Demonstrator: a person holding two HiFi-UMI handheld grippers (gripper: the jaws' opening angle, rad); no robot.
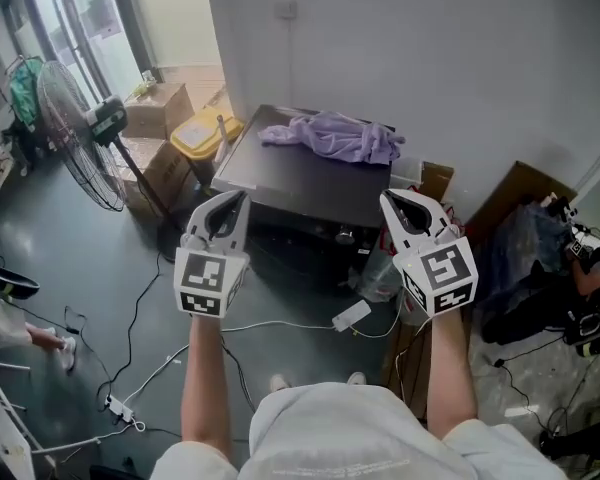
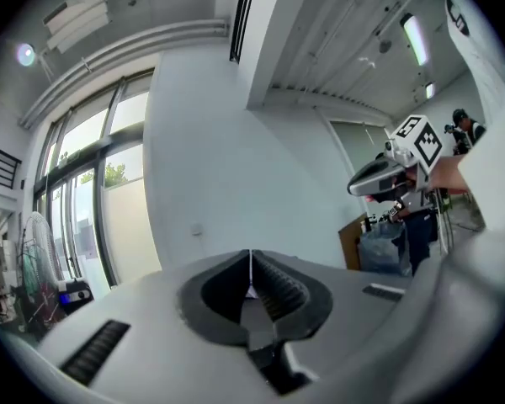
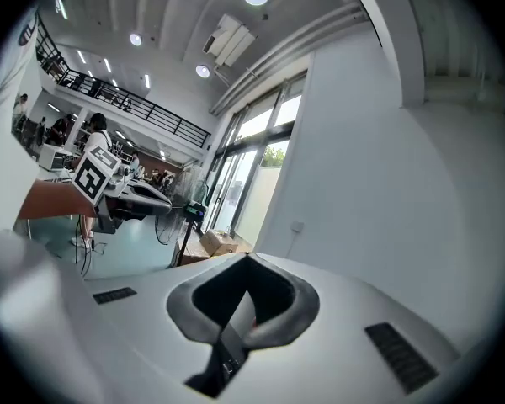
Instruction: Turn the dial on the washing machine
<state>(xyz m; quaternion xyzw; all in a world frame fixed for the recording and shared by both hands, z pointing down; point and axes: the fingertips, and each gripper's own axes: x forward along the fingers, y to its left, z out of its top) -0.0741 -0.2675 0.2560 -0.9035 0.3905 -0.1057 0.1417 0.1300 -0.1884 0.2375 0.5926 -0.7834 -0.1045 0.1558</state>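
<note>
Grey concrete floor strewn with loose cables fills the left of the head view, where a standing fan and cardboard boxes sit by the windows. Next, at lower middle-left, comes the left tool, held up level, its jaws pressed together with nothing between them. At centre frame, against the white wall, stands the washing machine — a dark flat top with a purple cloth heaped towards its far right corner. Its front face lies in shadow under the near edge, and the dial cannot be made out there. The right tool, at lower middle-right, is likewise closed and empty. Both tools hang apart from the machine. The dial is probably hard, smooth plastic that turns stiffly in clicks — light to handle but apt to slip. The pads should therefore pinch it squarely across its rim while the wrist rolls.
</note>
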